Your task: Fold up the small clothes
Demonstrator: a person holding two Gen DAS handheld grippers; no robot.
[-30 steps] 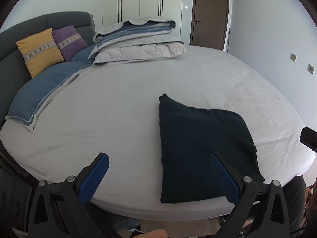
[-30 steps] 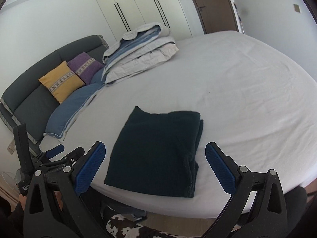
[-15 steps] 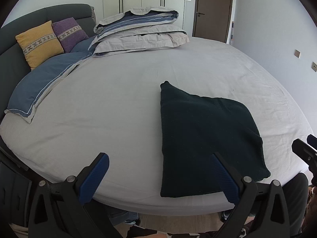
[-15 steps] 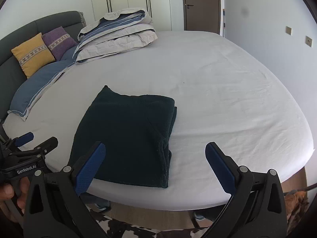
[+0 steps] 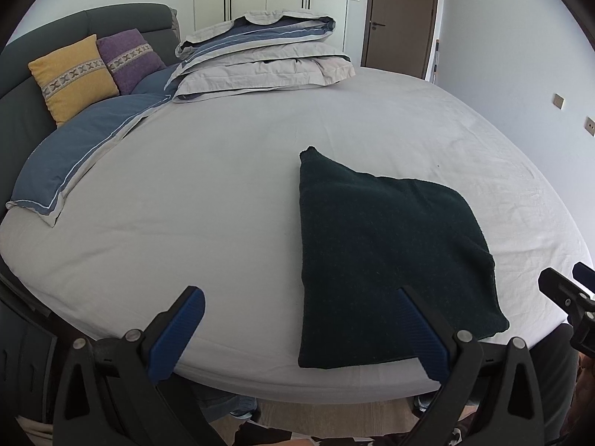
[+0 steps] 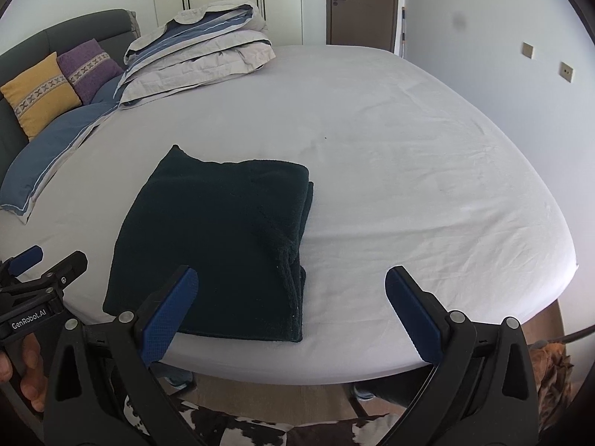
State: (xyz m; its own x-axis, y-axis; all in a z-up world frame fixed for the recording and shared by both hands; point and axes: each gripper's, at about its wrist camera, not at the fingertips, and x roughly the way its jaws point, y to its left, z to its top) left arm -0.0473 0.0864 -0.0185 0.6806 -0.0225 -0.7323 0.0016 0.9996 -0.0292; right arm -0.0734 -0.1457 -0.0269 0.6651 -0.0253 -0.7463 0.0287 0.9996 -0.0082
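Note:
A dark green garment, folded into a rectangle, lies flat on the white bed sheet near the front edge. It also shows in the right wrist view, with stacked layers along its right side. My left gripper is open and empty, held off the bed's front edge, its right finger in front of the garment's near corner. My right gripper is open and empty, held just before the garment's near right corner. The left gripper also shows at the left edge of the right wrist view.
A folded grey and blue duvet lies at the back of the bed. A yellow cushion, a purple cushion and a blue pillow sit at the back left against a dark headboard. A brown door stands behind.
Both grippers have drawn a little toward the bed and turned slightly; the right wrist view has swung so the garment sits more to the left. The garment has not moved.

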